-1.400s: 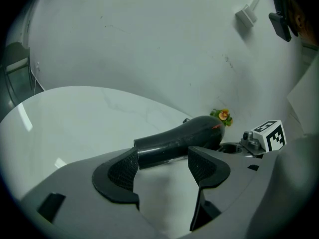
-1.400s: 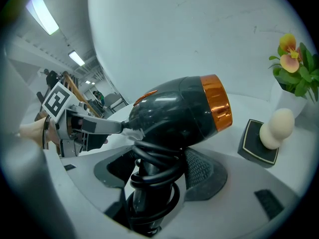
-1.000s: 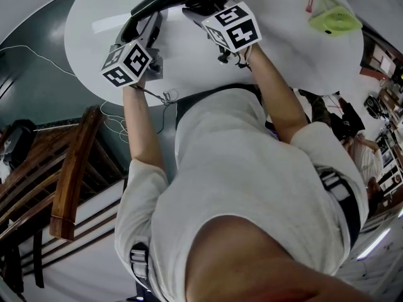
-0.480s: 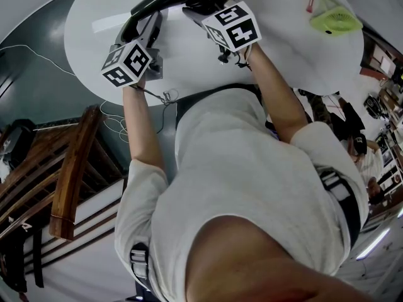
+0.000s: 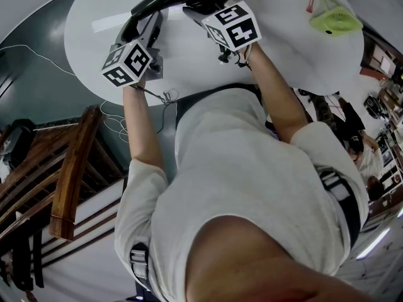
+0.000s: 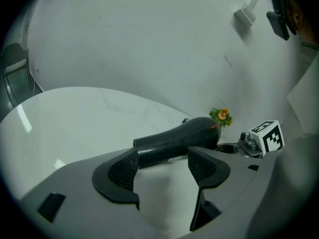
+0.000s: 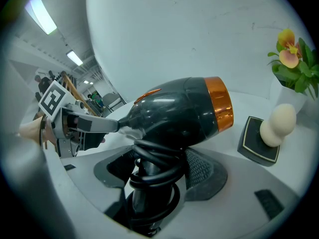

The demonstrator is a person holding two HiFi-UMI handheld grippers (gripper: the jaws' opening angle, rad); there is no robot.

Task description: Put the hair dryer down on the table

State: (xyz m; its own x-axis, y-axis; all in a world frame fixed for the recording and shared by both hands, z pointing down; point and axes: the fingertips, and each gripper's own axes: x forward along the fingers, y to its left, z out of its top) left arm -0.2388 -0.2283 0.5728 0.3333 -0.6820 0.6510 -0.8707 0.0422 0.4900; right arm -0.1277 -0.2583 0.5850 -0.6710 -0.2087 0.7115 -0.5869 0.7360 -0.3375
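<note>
My right claw (image 7: 159, 166) is clamped on the hair dryer (image 7: 182, 111) by its cord-wrapped handle, with the orange end turned toward the flowers (image 7: 291, 59). The dryer sits near the far edge of the table (image 5: 283, 49); I cannot tell whether it touches the surface. My left claw (image 6: 164, 166) gapes wide and grips nothing, the dryer's nozzle lying just past its tips.

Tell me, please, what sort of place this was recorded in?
Probably a large shared workroom or lab, not a home: long ceiling strip lights, cluttered workbenches at the head view's right edge, and a round white table with wooden chairs beside it.
</note>
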